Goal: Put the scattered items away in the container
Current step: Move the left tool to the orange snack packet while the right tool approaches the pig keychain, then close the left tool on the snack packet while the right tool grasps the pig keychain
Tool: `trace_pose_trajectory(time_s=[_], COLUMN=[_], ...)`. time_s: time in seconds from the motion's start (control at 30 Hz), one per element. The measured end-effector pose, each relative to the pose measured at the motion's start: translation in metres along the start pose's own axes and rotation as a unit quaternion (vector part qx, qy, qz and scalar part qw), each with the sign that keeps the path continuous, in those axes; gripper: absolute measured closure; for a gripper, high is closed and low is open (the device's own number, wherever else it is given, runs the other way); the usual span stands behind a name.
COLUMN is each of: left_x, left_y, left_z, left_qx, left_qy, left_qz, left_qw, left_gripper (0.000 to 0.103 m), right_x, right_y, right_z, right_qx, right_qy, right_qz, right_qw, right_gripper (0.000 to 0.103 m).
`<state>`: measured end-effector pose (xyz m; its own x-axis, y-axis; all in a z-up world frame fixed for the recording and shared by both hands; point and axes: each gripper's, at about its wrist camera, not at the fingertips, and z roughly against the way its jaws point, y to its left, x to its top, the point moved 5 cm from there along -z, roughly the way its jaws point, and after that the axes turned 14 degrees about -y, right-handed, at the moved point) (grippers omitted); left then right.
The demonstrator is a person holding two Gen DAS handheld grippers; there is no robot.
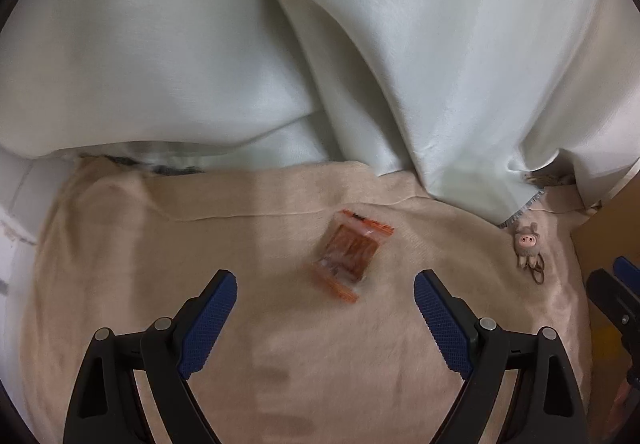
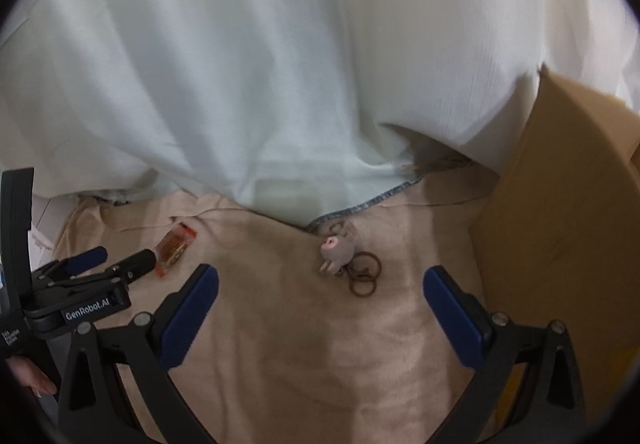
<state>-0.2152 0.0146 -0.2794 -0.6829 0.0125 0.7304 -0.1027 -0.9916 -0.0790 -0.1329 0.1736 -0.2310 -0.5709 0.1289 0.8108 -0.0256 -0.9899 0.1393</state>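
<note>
- We hold the left gripper [image 1: 325,294] low over a beige blanket [image 1: 248,324], its blue-padded fingers [image 1: 210,318] spread wide apart with nothing between them.
- Just ahead of that gap lies a snack packet [image 1: 347,255], clear wrap with orange ends and a brown filling, flat on the blanket and touching neither finger.
- We keep the right gripper [image 2: 320,294] over the same blanket further right, its fingers [image 2: 452,318] likewise wide apart and empty.
- Ahead of the right gripper's gap sits a small pig keychain [image 2: 338,247], grey-brown with a pink snout, close to the blanket's far edge; its brown rings [image 2: 362,276] lie on the cloth on the near side of the figure.
- In the left wrist view the same pig keychain [image 1: 527,244] shows toward the blanket's right side, well apart from the packet.
- A cardboard box [image 2: 560,224] stands at the blanket's right edge, beside the right gripper; we cannot see its inside from here.
- A pale curtain [image 1: 360,43] hangs behind, its hem draped over the blanket's far edge, just beside the pig.
- In the right wrist view the left gripper [image 2: 110,260] appears at the left, with the packet [image 2: 176,247] just beyond its tips, and a bit of a hand [image 2: 32,380] shows below it.
</note>
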Motion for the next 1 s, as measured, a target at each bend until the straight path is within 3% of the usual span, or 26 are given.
trace_pose_trajectory(time_s=[0.37,0.87,1.0], left_x=[-0.013,-0.011,-0.009], left_y=[0.013,0.017,0.019], left_z=[-0.034,-0.052,-0.053], left_qx=[0.006,0.013,0.019], left_qy=[0.002,0.003,-0.003], left_qz=[-0.016,-0.037,-0.039], left_qw=[0.9999,0.9992,0.999], left_gripper=[0.012,0.012,0.011], right_x=[-0.016,-0.016,-0.014], right_y=[0.0,-0.012,-0.012], right_z=[-0.035,-0.06,-0.059], right_qx=[0.003,-0.016,-0.015], right_qy=[0.005,0.018,0.014], right_qz=[-0.003,-0.002,-0.006], right_qw=[1.0,1.0,1.0], right_gripper=[0.0,0.0,0.012])
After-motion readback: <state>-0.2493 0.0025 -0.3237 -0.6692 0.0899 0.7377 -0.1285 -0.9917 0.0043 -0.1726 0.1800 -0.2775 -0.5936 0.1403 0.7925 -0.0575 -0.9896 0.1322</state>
